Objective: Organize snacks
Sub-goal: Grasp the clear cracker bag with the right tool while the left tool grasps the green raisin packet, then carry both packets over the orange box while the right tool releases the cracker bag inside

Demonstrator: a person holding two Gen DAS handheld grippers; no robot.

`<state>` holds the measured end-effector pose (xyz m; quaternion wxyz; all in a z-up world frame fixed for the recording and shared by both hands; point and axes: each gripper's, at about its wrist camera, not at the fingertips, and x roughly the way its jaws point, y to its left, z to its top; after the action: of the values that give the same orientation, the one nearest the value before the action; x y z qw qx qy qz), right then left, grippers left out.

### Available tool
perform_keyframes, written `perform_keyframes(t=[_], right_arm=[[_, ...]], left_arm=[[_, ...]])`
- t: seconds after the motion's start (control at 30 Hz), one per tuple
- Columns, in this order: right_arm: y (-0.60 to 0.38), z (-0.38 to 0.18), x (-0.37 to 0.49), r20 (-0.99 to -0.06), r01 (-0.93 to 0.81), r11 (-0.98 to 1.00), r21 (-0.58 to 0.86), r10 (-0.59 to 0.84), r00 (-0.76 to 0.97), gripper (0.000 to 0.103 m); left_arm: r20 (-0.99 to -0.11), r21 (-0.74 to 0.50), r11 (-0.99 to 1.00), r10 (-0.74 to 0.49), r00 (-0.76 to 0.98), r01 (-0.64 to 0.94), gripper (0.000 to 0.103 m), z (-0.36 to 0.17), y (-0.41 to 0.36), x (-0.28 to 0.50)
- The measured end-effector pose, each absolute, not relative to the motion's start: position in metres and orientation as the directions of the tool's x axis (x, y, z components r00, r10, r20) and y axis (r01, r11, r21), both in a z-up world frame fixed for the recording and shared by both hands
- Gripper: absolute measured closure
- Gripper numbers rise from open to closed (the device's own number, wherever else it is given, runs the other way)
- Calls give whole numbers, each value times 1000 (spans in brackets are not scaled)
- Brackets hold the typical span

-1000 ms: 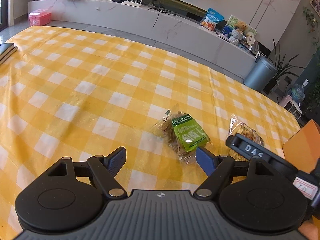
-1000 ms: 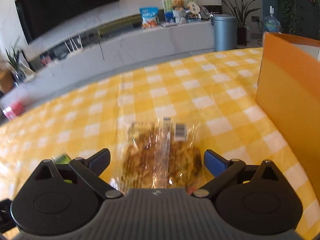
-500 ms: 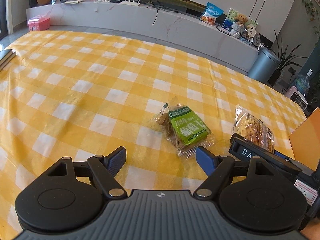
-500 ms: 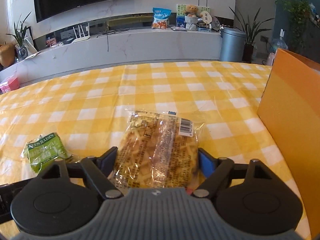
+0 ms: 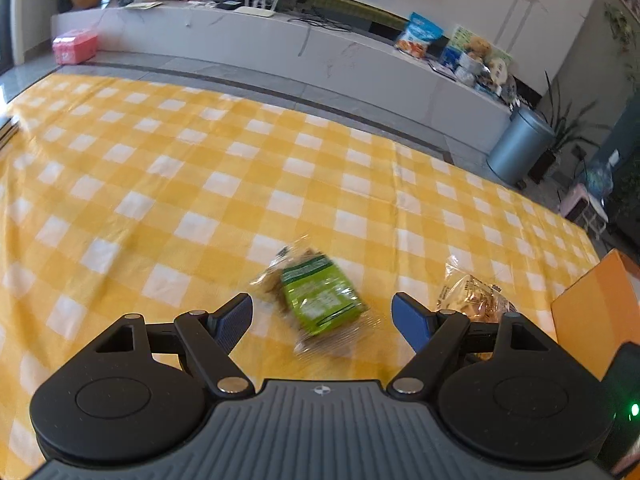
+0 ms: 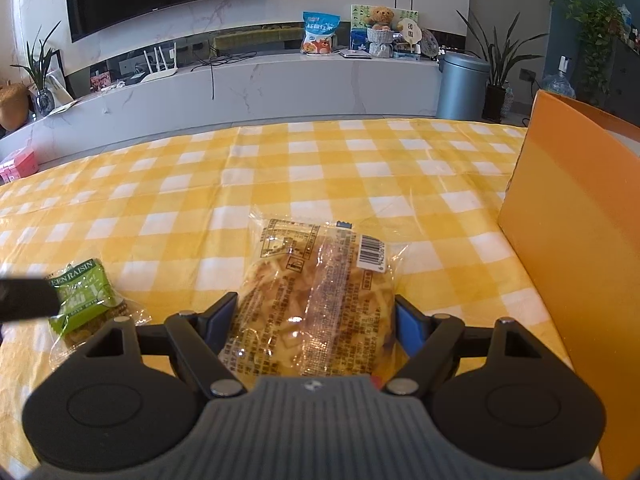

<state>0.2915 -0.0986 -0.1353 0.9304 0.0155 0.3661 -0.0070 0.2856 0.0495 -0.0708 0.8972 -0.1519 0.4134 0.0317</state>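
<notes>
Two snack packets lie on the yellow-and-white checked tablecloth (image 6: 320, 168), with one gripper at each. The right gripper (image 6: 314, 320) has just closed in on the clear-wrapped pastry packet (image 6: 316, 300); its blue pads (image 6: 406, 326) now press against both sides of the wrapper, so it is holding that packet, which is still down on the cloth. The packet's barcode end points toward the far side of the table. To its right, close by but not touching, stands the orange cardboard box (image 6: 568, 216).

The left gripper (image 5: 322, 318) hangs over the green raisin packet (image 5: 320, 296) with its jaws spread wide and nothing pinched; the packet lies on the cloth between and just beyond the fingertips (image 5: 236, 316), tilted at an angle (this view is a little blurred, so I cannot say whether a pad brushes the wrapper). From the right wrist view the green packet sits to the left of the pastry, near it but apart.

Beyond the table's far edge runs a white marble-look ledge (image 6: 280, 76) carrying a blue snack bag (image 6: 320, 32) and a small teddy bear (image 6: 380, 20), and a grey pedal bin (image 6: 460, 84) stands on the floor to the right.
</notes>
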Motion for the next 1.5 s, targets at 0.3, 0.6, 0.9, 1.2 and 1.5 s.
perform_keyframes(t=[0.3, 0.6, 0.9, 1.2, 1.5], right_arm=[[-94, -135, 292, -681, 30, 999, 16, -11, 732, 24], [-93, -136, 292, -683, 32, 999, 16, -13, 730, 23], [-91, -138, 292, -679, 26, 1000, 9, -13, 734, 22], [-94, -135, 291, -685, 40, 999, 30, -8, 728, 25], [-88, -121, 282, -625, 47, 999, -24, -51, 779, 27]], left_arm=[[-829, -100, 963, 59, 556, -251, 8, -94, 38, 328], [-831, 7, 976, 128, 541, -220, 2, -109, 25, 341], [-813, -7, 969, 139, 566, -248, 32, -104, 22, 332], [-816, -50, 966, 108, 568, -255, 41, -96, 35, 315], [-771, 6, 982, 124, 625, -187, 45, -78, 29, 292]])
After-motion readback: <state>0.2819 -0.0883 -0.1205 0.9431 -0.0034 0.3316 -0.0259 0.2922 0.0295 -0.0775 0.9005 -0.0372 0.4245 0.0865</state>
